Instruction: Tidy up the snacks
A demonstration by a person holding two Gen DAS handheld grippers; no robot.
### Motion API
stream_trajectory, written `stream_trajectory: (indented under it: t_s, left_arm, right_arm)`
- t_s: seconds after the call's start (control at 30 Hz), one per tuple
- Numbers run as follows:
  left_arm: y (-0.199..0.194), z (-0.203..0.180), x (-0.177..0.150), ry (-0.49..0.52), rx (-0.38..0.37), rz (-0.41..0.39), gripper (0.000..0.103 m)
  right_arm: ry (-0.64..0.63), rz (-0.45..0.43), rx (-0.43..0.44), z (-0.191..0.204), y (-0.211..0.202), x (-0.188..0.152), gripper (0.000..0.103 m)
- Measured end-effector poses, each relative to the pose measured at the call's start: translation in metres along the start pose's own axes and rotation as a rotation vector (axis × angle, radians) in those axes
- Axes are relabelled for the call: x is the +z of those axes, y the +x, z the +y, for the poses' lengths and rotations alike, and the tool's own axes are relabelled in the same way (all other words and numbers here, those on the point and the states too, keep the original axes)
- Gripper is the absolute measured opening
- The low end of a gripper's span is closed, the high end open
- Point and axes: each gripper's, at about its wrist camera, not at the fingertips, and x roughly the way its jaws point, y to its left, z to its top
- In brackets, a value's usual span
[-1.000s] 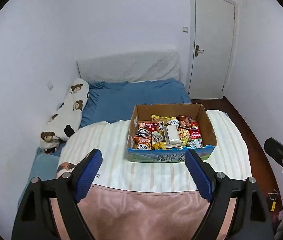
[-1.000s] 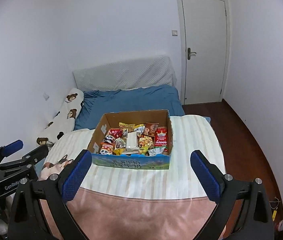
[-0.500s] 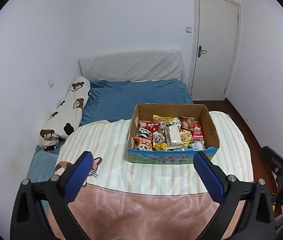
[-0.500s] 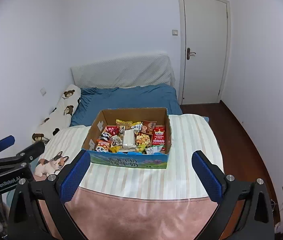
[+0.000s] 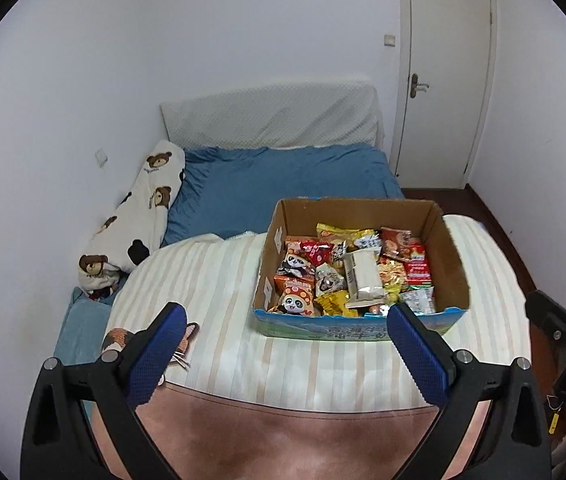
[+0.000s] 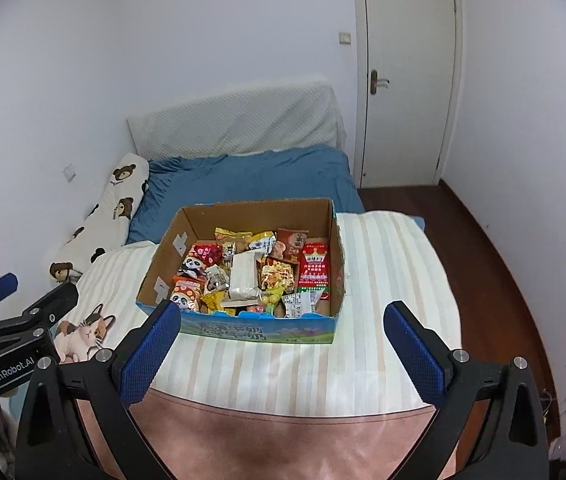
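Note:
An open cardboard box (image 5: 449, 256) (image 6: 163, 260) with a blue printed front sits on the striped blanket of the bed. It holds several snack packets, among them a white packet (image 5: 361, 276) (image 6: 245, 276) in the middle, a red packet (image 6: 315, 270) at the right and panda-print packets (image 5: 295, 300) at the left. My left gripper (image 5: 287, 350) is open and empty, short of the box and above the blanket. My right gripper (image 6: 283, 346) is open and empty, just in front of the box. Each gripper shows at the edge of the other's view.
The bed has a striped blanket (image 5: 211, 280), a pink cover (image 5: 283, 436) at the near end and a blue sheet (image 5: 283, 184) behind. A bear-print pillow (image 5: 139, 216) lies along the left wall. A closed door (image 5: 443, 80) and wooden floor (image 6: 495, 272) are at the right.
Both grippers have moved forward toward the box, which looks larger and nearer. The left gripper's fingers have opened wider since a second ago.

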Motion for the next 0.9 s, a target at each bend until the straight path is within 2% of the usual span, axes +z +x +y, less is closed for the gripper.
stream_trajectory:
  t_s: [0.4,0.6,0.9]
  left_arm:
    - [0.063,-0.013,0.016,0.025,-0.014,0.097,0.103]
    - [0.099,-0.022,0.023,0.051,-0.038,0.192,0.103]
    - [0.123,-0.026,0.026,0.061,-0.039,0.248,0.103]
  right_arm:
    - [0.001,0.069,-0.026,-0.004,0.07,0.02,0.103]
    - [-0.027,0.141,-0.052,-0.002,0.107,0.026,0.103]
    - [-0.039,0.215,-0.049,-0.001,0.139,0.026,0.103]
